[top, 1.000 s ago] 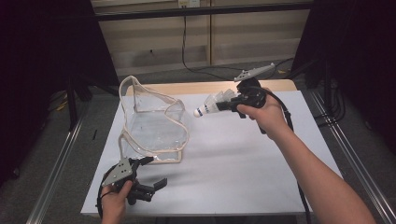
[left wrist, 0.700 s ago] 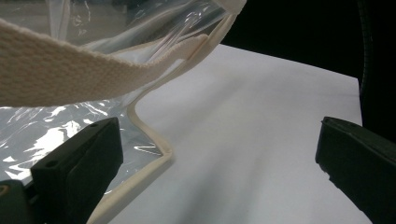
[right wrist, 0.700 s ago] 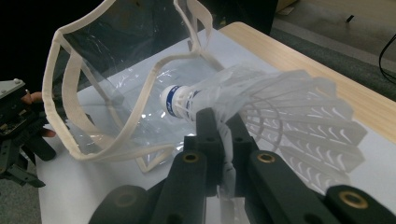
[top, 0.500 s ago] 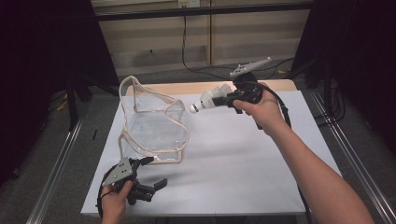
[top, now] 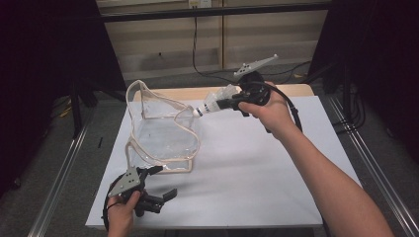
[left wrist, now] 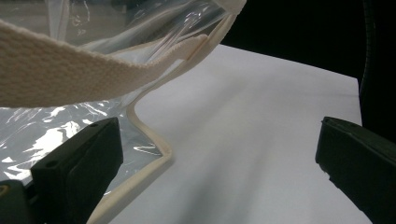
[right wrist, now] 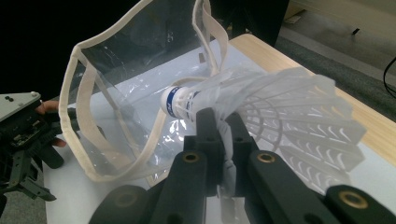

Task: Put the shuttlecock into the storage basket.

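My right tool point(right wrist: 218, 122) is clamped on a white shuttlecock's point(right wrist: 261, 107) skirt; a blue band circles its cork, lettering too small to read. It hangs just above the rim of the clear cream-trimmed pouch point(top: 163, 128) on the white bench point(top: 257, 173). My left tool point(left wrist: 215, 154) gapes wide, empty, at the pouch's near corner
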